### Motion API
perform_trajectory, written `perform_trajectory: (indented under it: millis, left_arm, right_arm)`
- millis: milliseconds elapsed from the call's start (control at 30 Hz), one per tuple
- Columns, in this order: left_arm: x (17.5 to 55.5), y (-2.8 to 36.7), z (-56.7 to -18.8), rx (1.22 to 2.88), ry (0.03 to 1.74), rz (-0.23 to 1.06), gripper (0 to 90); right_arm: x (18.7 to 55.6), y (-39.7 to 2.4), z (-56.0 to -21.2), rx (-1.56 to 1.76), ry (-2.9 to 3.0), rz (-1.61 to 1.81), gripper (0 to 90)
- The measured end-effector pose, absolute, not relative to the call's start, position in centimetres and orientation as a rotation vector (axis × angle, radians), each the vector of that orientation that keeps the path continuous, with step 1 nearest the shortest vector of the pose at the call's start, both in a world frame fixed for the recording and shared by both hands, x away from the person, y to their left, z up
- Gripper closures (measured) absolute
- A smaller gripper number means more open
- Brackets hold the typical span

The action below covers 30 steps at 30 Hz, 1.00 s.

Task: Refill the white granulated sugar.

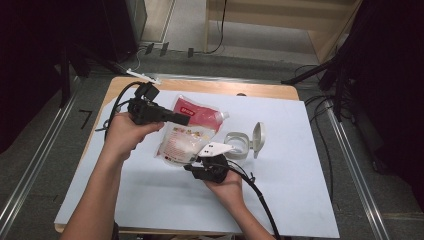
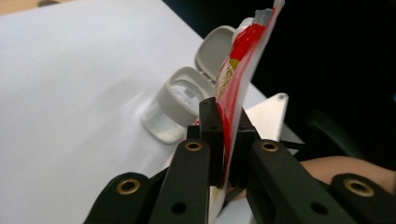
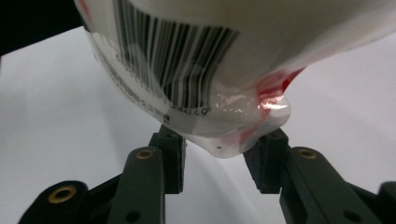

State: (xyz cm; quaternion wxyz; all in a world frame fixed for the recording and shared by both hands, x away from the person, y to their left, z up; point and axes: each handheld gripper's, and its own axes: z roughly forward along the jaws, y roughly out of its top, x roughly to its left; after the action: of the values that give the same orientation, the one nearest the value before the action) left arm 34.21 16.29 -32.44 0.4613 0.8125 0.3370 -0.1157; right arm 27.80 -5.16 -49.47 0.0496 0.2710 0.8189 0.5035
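While clamped by the left gripper (image 2: 223,154), pouch (image 1: 187,131) corner between the right gripper's (image 3: 218,161) half-open jaws.

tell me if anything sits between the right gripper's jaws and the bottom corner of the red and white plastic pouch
Nothing visible does. The right gripper has its jaws on either side of the red and white plastic pouch, whose bottom corner hangs right between them.

I am looking into what seems to be a recording lab or studio, not a home. A small wooden table (image 1: 200,86) under a white sheet (image 1: 280,165) is standing between metal floor rails (image 1: 350,165), cables (image 1: 220,30) are running over the grey floor, and dark stands (image 1: 345,65) are surrounding it.
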Motion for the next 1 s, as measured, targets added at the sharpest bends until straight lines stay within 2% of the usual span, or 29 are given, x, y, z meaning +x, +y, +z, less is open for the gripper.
perform_trajectory:
  millis: [100,233,267,367,500,567,600,767,867,900,967,1000]
  left_arm:
    - [34.2,15.4,-33.0,2.073,0.807,-0.220,83.1]
    - [34.2,15.0,-33.3,2.068,0.759,-0.214,85.0]
    - [34.1,14.9,-33.4,2.077,0.720,-0.164,84.6]
    - [33.8,14.4,-33.7,2.085,0.690,-0.139,84.6]
    - [33.9,13.7,-34.1,2.123,0.700,-0.156,84.3]
    - [33.9,13.1,-34.5,2.142,0.715,-0.169,82.2]
    - [34.1,12.8,-34.7,2.143,0.774,-0.202,82.9]
    - [34.4,12.6,-34.8,2.102,0.862,-0.306,90.0]
    - [34.6,12.3,-35.0,2.076,0.955,-0.406,90.0]
    - [34.6,12.3,-35.1,2.071,0.996,-0.405,90.0]
    - [34.6,12.1,-35.2,2.071,1.014,-0.414,90.0]
    - [34.7,12.0,-35.6,2.063,1.012,-0.465,90.0]
  right_arm:
    - [27.2,-5.1,-49.2,0.799,2.483,1.534,62.9]
    - [26.7,-5.6,-48.9,0.841,2.478,1.579,62.8]
    - [26.7,-5.7,-48.8,0.857,2.473,1.586,62.8]
    - [26.4,-5.9,-48.7,0.890,2.477,1.573,62.8]
    - [26.4,-5.8,-48.7,0.920,2.497,1.568,62.6]
    - [26.3,-5.7,-48.6,0.948,2.504,1.600,62.1]
    - [26.2,-5.5,-48.5,0.956,2.508,1.617,61.2]
    - [26.0,-5.2,-48.4,0.977,2.502,1.618,59.8]
    - [25.9,-4.8,-48.4,0.961,2.495,1.610,55.9]
    - [25.9,-4.6,-48.5,0.952,2.502,1.625,52.6]
    - [25.9,-4.5,-48.5,0.938,2.500,1.636,51.5]
    - [25.8,-4.2,-48.7,0.930,2.491,1.629,49.9]
